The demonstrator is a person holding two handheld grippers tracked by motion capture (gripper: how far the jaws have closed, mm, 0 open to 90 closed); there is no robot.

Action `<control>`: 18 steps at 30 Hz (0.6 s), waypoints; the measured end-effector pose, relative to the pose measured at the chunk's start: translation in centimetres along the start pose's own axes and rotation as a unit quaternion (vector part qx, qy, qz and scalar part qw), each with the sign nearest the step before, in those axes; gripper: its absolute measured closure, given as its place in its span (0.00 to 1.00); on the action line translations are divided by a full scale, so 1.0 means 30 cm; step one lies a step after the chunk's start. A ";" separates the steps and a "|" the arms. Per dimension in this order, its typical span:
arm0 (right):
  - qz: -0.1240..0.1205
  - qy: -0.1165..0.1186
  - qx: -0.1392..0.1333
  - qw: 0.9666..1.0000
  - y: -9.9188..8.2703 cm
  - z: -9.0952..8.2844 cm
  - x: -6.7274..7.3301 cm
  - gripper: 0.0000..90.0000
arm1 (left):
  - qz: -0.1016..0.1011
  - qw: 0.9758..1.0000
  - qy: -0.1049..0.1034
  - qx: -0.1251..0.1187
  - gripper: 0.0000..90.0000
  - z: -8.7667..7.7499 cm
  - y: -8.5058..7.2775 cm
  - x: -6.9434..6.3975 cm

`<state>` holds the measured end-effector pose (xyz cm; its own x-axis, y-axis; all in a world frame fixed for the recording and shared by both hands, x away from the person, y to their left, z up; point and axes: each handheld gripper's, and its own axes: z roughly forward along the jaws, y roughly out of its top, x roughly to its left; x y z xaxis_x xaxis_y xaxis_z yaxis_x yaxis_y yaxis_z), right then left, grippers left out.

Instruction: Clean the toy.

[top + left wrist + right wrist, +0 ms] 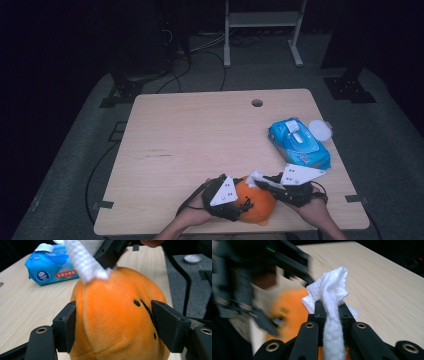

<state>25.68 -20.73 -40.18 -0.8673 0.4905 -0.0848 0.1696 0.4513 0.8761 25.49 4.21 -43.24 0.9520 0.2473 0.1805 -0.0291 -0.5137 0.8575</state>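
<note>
The orange plush toy sits clamped between the left gripper fingers; the right gripper fingers pinch a white wipe against its top.

A blue wipes pack is lying on the counter, a white lid sitting just beside it.

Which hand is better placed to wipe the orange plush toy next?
Right. The right hand-held gripper is shut on the white wipe, whose end touches the top of the orange plush toy. The left hand-held gripper straddles the toy, steadying it.
</note>
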 end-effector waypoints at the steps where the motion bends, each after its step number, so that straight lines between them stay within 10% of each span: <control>1: 0.006 -0.001 0.002 1.000 -0.011 -0.006 -0.009 0.90 | -0.003 1.000 -0.002 -0.003 0.29 -0.001 -0.003 0.001; 8: -0.008 0.046 -0.021 0.999 0.032 0.017 0.065 0.90 | 0.037 0.999 0.008 0.003 0.28 0.015 0.016 -0.032; 10: -0.031 0.035 -0.009 0.999 0.047 0.033 0.087 0.90 | 0.029 1.000 0.005 0.001 0.28 0.008 0.007 -0.026; 18: 0.001 0.000 0.005 1.000 -0.004 0.015 0.001 0.90 | 0.000 1.000 -0.010 0.009 0.24 0.005 0.010 0.001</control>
<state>25.84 -20.43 -40.51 -0.8671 0.4911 -0.0832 0.1756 0.4576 0.8717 25.55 3.92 -43.05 0.9578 0.2309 0.1712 -0.0242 -0.5289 0.8483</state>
